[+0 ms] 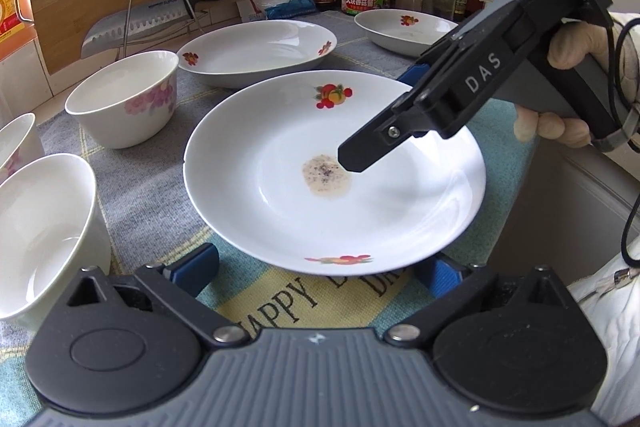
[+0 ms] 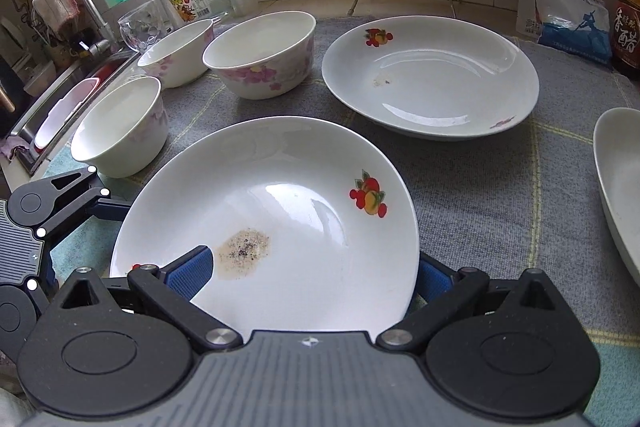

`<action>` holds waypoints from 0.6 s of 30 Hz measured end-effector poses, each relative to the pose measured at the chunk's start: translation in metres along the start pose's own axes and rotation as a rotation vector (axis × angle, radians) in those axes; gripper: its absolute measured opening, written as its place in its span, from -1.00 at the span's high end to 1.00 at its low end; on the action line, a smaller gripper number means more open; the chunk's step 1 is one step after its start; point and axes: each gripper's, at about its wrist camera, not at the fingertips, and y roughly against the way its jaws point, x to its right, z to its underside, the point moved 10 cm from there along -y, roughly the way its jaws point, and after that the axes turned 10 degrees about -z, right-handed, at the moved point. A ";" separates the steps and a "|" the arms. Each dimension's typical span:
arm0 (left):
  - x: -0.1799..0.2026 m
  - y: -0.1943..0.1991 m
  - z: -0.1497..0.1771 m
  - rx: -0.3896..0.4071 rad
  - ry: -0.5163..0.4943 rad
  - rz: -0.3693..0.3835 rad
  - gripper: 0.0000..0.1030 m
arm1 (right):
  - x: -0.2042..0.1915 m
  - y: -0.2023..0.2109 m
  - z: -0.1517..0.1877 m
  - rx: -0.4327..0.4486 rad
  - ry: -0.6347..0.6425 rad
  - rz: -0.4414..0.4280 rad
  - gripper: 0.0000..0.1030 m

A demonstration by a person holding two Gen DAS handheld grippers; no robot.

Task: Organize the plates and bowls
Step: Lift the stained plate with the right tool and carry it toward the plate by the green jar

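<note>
Left wrist view: the left tongs (image 1: 320, 271) stand wide apart, flanking the near rim of the white glazed plate with fruit decals (image 1: 336, 179) at the counter's front edge, without pressing it. The right tongs (image 1: 354, 157) hover over its bowl.

Right wrist view: those tongs straddle the plate's rim, one blue pad (image 2: 192, 267) inside, one outside; clamped or not, hard to tell. Glazed china looks slick and breakable, so pinch the rim.
</note>
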 end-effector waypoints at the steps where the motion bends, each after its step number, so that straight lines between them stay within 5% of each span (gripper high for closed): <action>1: 0.000 0.000 0.000 0.003 -0.004 0.003 -1.00 | 0.000 -0.001 -0.001 -0.004 0.004 -0.007 -1.00; 18: 0.001 0.000 -0.003 0.028 -0.052 0.028 -1.00 | 0.001 -0.010 -0.019 -0.088 0.038 -0.138 -1.00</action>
